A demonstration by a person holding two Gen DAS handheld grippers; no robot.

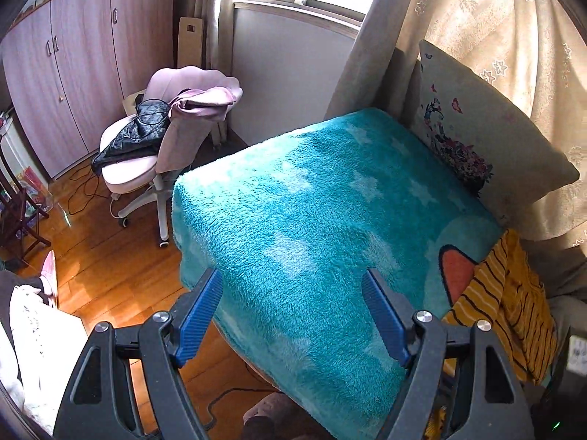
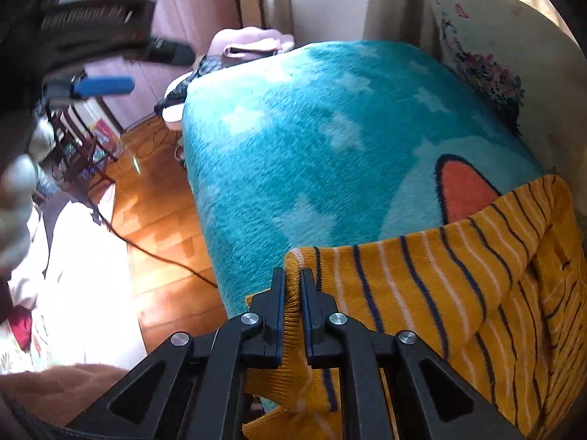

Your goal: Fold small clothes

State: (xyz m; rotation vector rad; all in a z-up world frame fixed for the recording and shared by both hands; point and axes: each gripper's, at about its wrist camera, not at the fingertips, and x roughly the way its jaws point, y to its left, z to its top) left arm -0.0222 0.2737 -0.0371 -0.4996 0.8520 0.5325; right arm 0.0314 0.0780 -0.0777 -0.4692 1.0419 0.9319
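Right gripper (image 2: 292, 282) fingers clenched on the edge of the striped sweater (image 2: 458, 286), which lies bunched on the teal blanket (image 2: 312, 139) at 5 o'clock in the right wrist view. Left gripper (image 1: 293, 293) fingers released, hovering over the blanket, sweater at 4 o'clock.

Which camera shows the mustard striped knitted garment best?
The right wrist view: the mustard striped knitted garment fills its foreground, clamped by the right gripper. The left wrist view catches only a bunched part at its right edge.
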